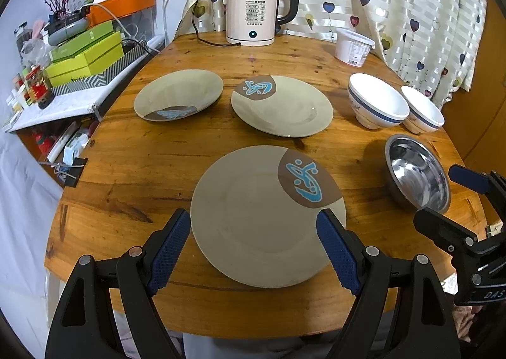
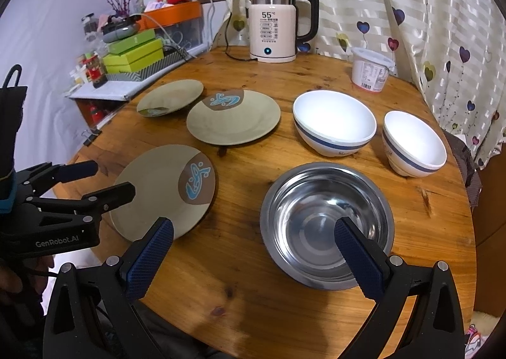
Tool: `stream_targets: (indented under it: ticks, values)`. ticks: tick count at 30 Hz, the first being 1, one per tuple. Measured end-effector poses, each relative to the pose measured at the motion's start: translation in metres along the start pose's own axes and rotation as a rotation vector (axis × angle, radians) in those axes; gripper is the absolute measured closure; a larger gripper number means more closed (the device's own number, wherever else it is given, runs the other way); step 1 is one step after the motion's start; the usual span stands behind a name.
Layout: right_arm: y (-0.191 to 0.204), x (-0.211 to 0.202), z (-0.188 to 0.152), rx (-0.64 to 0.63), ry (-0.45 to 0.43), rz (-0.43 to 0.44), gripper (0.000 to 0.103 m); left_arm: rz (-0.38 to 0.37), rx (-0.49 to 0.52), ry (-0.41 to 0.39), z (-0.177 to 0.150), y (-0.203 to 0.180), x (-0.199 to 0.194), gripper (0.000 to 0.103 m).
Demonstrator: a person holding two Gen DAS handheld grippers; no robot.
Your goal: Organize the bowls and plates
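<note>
Three beige plates with a brown and blue patch lie on the round wooden table (image 1: 132, 169): a near plate (image 1: 253, 248), a middle plate (image 1: 281, 109) and a far left plate (image 1: 178, 93). My left gripper (image 1: 253, 216) hovers open over the near plate, one finger at each side. A steel bowl (image 2: 325, 201) sits at the near right, and my right gripper (image 2: 253, 226) is open above its near rim, one finger over the bowl's inside. Behind it stand two white bowls with blue bands (image 2: 335, 125) (image 2: 414, 144). Neither gripper holds anything.
An electric kettle (image 1: 253, 11) with its cord and a white lidded tub (image 1: 352, 47) stand at the table's back edge, by a curtain. A cluttered shelf with green boxes (image 1: 85, 55) borders the table's left side. Bare wood lies along the near edge.
</note>
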State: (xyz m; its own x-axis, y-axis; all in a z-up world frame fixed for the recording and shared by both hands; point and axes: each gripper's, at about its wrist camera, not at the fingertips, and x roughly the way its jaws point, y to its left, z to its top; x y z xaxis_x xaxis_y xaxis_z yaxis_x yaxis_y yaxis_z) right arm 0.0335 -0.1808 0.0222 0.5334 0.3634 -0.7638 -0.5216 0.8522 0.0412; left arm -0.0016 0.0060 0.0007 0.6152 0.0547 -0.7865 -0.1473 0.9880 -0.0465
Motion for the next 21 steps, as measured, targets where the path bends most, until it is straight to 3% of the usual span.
stream_targets:
  ticks: [21]
  values:
    - [0.0057, 0.0038, 0.0036, -0.018, 0.012, 0.001, 0.0, -0.02, 0.002, -0.002, 0.0002, 0.0002, 0.0002, 0.021]
